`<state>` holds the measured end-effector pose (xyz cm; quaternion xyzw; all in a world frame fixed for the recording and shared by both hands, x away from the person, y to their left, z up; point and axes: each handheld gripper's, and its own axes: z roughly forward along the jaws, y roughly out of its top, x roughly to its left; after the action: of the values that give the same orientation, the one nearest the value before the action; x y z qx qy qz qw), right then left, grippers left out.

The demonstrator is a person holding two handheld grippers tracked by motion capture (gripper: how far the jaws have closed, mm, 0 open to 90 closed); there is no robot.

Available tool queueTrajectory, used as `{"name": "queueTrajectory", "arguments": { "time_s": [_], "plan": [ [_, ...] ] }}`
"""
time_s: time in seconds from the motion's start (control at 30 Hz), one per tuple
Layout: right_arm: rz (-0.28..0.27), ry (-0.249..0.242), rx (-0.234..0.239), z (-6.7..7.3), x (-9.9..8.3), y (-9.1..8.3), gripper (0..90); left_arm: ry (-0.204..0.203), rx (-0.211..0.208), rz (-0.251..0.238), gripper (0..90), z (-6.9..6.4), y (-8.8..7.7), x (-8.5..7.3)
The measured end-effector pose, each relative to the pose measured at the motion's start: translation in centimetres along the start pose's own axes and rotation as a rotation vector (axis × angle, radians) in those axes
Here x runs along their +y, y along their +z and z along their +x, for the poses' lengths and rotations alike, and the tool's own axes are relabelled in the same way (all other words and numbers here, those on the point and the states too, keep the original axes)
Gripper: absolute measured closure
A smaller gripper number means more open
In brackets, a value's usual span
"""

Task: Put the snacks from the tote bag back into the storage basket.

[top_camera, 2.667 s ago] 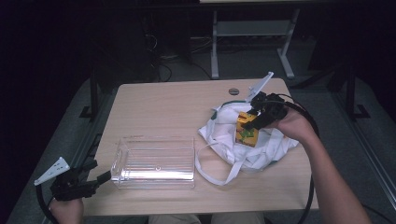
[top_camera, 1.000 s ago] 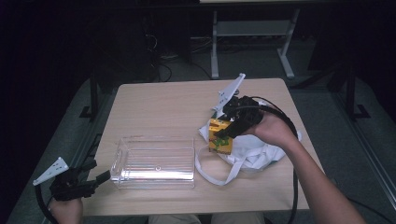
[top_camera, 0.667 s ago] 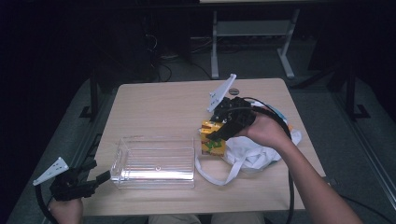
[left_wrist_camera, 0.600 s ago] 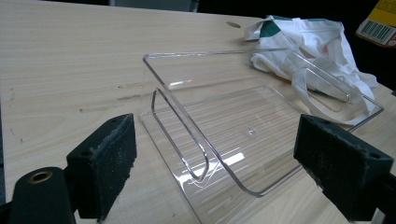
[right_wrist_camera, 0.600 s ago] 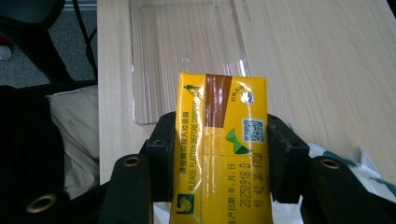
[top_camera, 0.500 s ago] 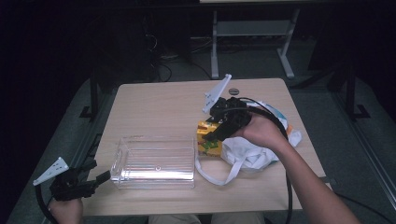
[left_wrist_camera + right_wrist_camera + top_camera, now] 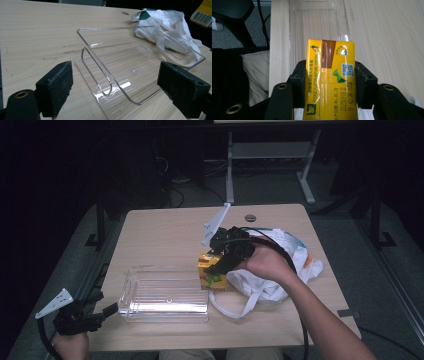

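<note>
Nearest the desk's front left corner, we find the left gripper (image 7: 107,310) hanging just off the edge, its jaws spread wide and gripping nothing; they frame the short end of the clear plastic bin (image 7: 130,72) without touching it, probably so the bin can be steadied if needed. The bin lies along the front edge of the desk (image 7: 160,227), open side up and with nothing in it. Just beyond its right end we see the right gripper (image 7: 214,269), clamped on a yellow drink carton (image 7: 329,80) by its two narrow sides (the printed face and foil straw hole turned toward the gripper's camera). We judge that the carton is held lengthwise so it can go into the bin. Farther toward the right edge lies a crumpled white cloth bag (image 7: 280,270), its handles trailing forward.
</note>
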<state>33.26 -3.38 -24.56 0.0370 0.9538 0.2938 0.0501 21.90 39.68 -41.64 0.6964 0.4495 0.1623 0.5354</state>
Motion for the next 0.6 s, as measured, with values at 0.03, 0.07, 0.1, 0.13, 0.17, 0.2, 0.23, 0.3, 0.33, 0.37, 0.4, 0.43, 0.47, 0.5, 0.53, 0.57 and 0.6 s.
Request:
{"name": "queueTrajectory", "arguments": {
  "time_s": [0.03, 0.07, 0.1, 0.13, 0.17, 0.2, 0.23, 0.3, 0.33, 0.37, 0.4, 0.43, 0.47, 0.5, 0.53, 0.57, 0.6],
  "plan": [
    [-0.004, -0.009, -0.001, 0.2, 0.3, 0.3, 52.1, 0.002, 0.0, 0.002, 12.8, 0.0, 0.0, 0.0],
    [-0.004, -0.009, -0.001, 0.2, 0.3, 0.3, 52.1, 0.0, -0.001, 0.001, 12.8, 0.0, 0.0, 0.0],
    [-0.005, -0.013, 0.0, 0.2, 0.5, 0.4, 52.1, 0.0, -0.001, 0.003, 12.8, 0.0, 0.0, 0.0],
    [-0.008, -0.016, 0.003, 0.4, 0.8, 0.7, 52.1, -0.001, -0.002, 0.003, 12.8, 0.0, 0.1, 0.0],
    [-0.008, -0.016, 0.003, 0.4, 0.8, 0.7, 52.1, -0.001, -0.002, 0.003, 12.8, 0.0, 0.1, 0.0],
    [-0.008, -0.017, 0.005, 0.4, 0.9, 0.8, 52.2, 0.0, -0.002, 0.003, 12.8, 0.0, 0.0, 0.0],
    [-0.008, -0.025, 0.012, 0.5, 1.2, 1.2, 52.2, 0.0, -0.001, 0.003, 12.8, 0.0, 0.0, 0.0],
    [-0.007, -0.024, 0.02, 0.6, 1.4, 1.5, 52.1, 0.0, 0.0, 0.004, 12.8, 0.1, 0.0, 0.0],
    [-0.007, -0.024, 0.02, 0.6, 1.4, 1.5, 52.1, 0.0, 0.0, 0.004, 12.8, 0.1, 0.0, 0.0],
    [-0.004, -0.032, 0.024, 0.7, 1.6, 1.8, 52.1, -0.001, 0.0, 0.005, 12.7, 0.1, 0.0, 0.0],
    [-0.004, -0.032, 0.024, 0.7, 1.6, 1.8, 52.1, -0.001, 0.0, 0.005, 12.8, 0.1, 0.0, 0.0],
    [-0.001, -0.034, 0.029, 0.8, 1.8, 2.1, 52.2, 0.0, 0.0, 0.004, 12.8, 0.1, 0.0, 0.0],
    [-0.001, -0.034, 0.029, 0.8, 1.8, 2.1, 52.2, 0.0, 0.0, 0.004, 12.8, 0.1, 0.0, 0.0],
    [0.002, -0.033, 0.032, 0.9, 1.9, 2.2, 52.2, -0.002, 0.0, 0.002, 12.8, 0.0, 0.0, 0.0],
    [0.001, -0.036, 0.034, 0.9, 2.0, 2.3, 52.1, -0.003, 0.0, 0.001, 12.8, 0.0, 0.0, 0.0],
    [0.001, -0.035, 0.036, 0.9, 2.0, 2.4, 52.1, -0.003, 0.0, 0.001, 12.8, 0.1, 0.0, 0.0],
    [0.002, -0.036, 0.04, 1.0, 2.1, 2.6, 52.1, -0.003, 0.0, 0.0, 12.8, 0.1, 0.0, 0.0]
  ]
}}
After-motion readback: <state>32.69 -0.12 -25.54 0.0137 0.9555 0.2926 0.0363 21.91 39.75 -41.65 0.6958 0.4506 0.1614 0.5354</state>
